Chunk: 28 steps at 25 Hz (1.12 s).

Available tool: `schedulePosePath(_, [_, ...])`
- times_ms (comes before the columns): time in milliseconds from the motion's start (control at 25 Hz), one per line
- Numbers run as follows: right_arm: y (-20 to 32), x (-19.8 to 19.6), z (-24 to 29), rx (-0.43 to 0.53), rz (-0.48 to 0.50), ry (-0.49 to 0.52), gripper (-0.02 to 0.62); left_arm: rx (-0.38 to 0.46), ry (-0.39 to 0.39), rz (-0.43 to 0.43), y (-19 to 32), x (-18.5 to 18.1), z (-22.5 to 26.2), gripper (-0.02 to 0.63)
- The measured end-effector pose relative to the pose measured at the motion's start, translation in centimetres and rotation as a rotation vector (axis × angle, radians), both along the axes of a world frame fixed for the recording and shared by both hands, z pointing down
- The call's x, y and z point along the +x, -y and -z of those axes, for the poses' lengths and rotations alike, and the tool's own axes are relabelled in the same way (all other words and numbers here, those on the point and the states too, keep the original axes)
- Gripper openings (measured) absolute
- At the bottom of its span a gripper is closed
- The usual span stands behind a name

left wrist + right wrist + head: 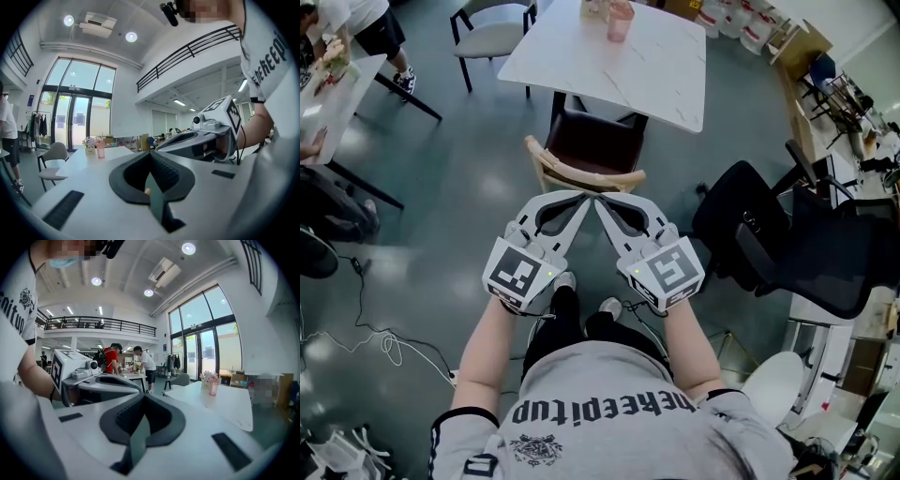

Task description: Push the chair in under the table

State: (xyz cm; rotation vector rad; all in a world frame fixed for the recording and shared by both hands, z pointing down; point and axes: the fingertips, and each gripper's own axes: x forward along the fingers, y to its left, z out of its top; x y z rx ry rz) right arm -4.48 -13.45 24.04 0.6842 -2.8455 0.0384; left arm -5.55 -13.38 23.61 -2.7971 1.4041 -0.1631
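Note:
A dark brown chair (592, 145) with a pale wooden back rail (581, 175) stands in the head view with its seat partly under the white marble table (666, 66). My left gripper (584, 196) and right gripper (600, 200) are both shut with nothing in them. Their tips nearly meet just above the chair's back rail, on the near side; whether they touch it I cannot tell. In the left gripper view the left gripper (151, 153) looks level over the table (91, 157). Across the right gripper (144, 395), the same table (225, 404) lies at the right.
A pink cup (620, 21) stands on the table. A grey chair (492, 36) is at its far left side. A black office chair (769, 244) stands close on the right. A second white table (333, 89) with people is at the left. Cables (384, 342) lie on the floor.

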Motion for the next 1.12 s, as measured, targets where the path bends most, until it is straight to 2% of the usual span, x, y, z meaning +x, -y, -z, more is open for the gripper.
schedulePosePath(440, [-2.4, 1.3, 3.8, 0.041, 0.058, 0.087, 0.009, 0.080, -0.088, 0.056, -2.5, 0.8, 4.5, 0.015])
schedulePosePath(1120, [-4.1, 2.8, 6.8, 0.077, 0.094, 0.172, 0.009, 0.133, -0.106, 0.082, -4.0, 2.6, 6.9, 0.015])
